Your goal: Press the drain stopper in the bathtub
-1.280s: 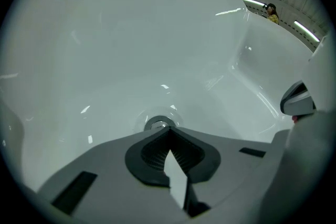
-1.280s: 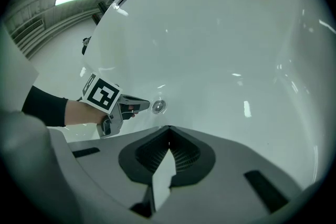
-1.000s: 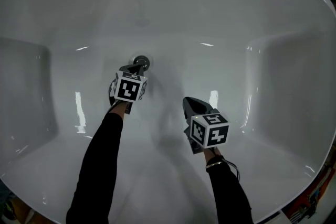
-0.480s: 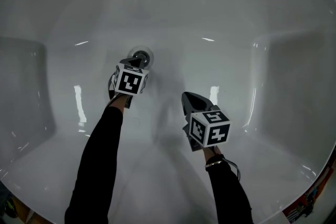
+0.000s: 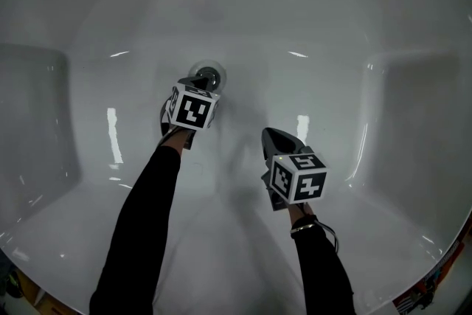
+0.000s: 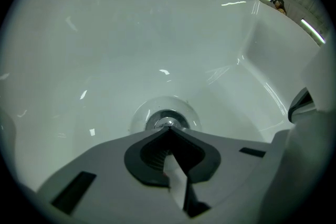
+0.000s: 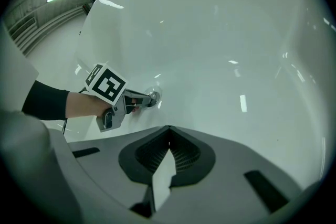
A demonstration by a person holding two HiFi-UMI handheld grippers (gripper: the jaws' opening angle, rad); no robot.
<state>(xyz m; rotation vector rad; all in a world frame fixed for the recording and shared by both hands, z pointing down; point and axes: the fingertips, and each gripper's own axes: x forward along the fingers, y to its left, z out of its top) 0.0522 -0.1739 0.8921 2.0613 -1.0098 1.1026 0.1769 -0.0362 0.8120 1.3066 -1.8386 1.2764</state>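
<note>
The round chrome drain stopper (image 5: 209,75) sits in the white bathtub floor (image 5: 243,26), seen close in the left gripper view (image 6: 166,119) and from the side in the right gripper view (image 7: 153,97). My left gripper (image 5: 204,83) is shut, and its closed tips meet the near edge of the stopper (image 6: 168,128). My right gripper (image 5: 270,136) is shut with nothing in it and hangs over the tub floor to the right of the drain, apart from it (image 7: 168,129).
The tub walls curve up on all sides, with a recessed ledge on the left (image 5: 33,107) and another on the right (image 5: 420,107). Bright light reflections streak the floor. The tub rim (image 5: 435,262) shows at the lower right.
My left gripper has shifted slightly right and forward, its tips closing onto the stopper's edge. The right gripper has barely moved.
</note>
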